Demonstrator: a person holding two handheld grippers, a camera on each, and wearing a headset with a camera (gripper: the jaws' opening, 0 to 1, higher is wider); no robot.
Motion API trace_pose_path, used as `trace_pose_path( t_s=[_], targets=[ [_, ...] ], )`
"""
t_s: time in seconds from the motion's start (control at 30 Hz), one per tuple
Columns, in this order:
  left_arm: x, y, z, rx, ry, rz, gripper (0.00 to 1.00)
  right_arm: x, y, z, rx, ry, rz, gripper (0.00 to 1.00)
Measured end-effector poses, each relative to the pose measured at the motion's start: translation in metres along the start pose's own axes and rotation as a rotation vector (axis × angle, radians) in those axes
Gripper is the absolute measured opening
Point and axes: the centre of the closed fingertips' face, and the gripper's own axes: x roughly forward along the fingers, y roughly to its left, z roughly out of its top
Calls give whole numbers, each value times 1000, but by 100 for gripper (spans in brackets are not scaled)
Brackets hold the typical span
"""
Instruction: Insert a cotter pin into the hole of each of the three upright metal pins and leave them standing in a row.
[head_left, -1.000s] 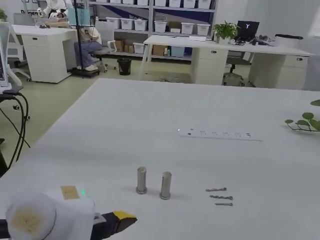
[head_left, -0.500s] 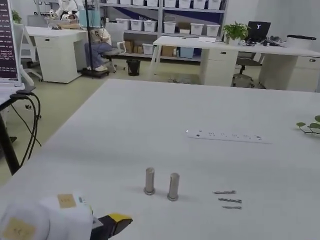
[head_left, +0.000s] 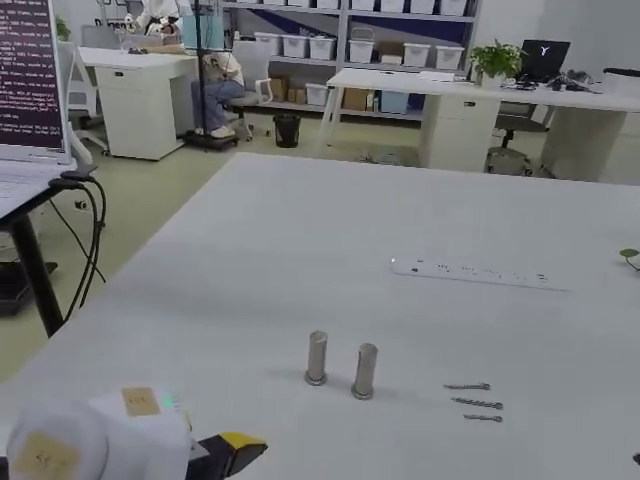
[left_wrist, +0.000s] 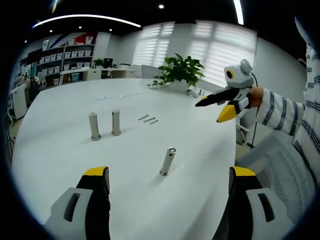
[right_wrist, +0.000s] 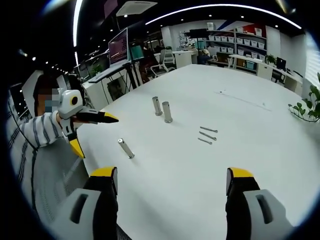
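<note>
- Left gripper (right_wrist: 96, 136): was held over the near edge of the white worktop (head_left: 250, 250), on the person's left. Its jaws were spread, with nothing between them.
- Right gripper (left_wrist: 207, 112): was held in the air off the near edge on the right (a striped sleeve showed behind it). Its jaws were spread and gripped nothing.
- First metal pin (head_left: 316, 357) and second metal pin (head_left: 364, 370): stood upright just beside each other, not touching, toward the near edge of the worktop.
- Third metal pin (left_wrist: 168, 161): stood alone, closer to the near edge and well apart from the other two.
- Three cotter pins (head_left: 477, 403): lay flat and loose on the worktop, side by side, to the right of the second metal pin.
- Power strip (head_left: 480, 273): white, lay farther toward the far edge.
</note>
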Motion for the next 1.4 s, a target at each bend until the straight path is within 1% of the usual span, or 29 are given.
trace_pose_path(
  t_s=[0.13,0.2,0.23,0.37,0.53,0.6,0.63,0.67,0.8,1.0,1.13,1.23,1.27,1.33,1.4],
  targets=[
    [-1,1,2,-13,-16,19,99,4,-7,5,-44,25,-2,85],
    [-3,1,2,-21,-23,21,99,5,-12,5,-103,62,7,80],
    [-3,0,3,-23,-25,23,99,6,-14,4,-118,83,7,77],
    [-4,-2,1,-30,-24,30,99,13,-25,7,-152,128,10,73],
    [-8,-7,-2,-42,-23,37,99,22,-36,12,-181,153,19,71],
    [-8,-8,-3,-44,-24,43,99,27,-39,14,-190,167,34,68],
    [-8,-10,-4,-46,-24,41,99,31,-40,16,-189,174,49,66],
    [-8,-11,-4,-47,-26,41,99,33,-41,17,-193,176,54,63],
    [-9,-13,-2,-57,-41,47,99,46,-48,25,-223,188,74,61],
    [-13,-16,1,-64,-56,56,99,56,-54,33,-268,222,98,57],
    [-15,-17,1,-66,-58,64,99,61,-55,38,-297,237,117,56],
    [-17,-15,2,-64,-63,81,99,67,-57,38,-313,272,132,54],
    [-18,-15,2,-66,-65,84,99,68,-57,38,-322,274,137,52],
    [-20,-13,4,-83,-80,107,99,72,-58,38,-334,286,151,49],
    [-22,-12,5,-88,-89,117,99,76,-58,34,-354,308,167,47]
  ],
)
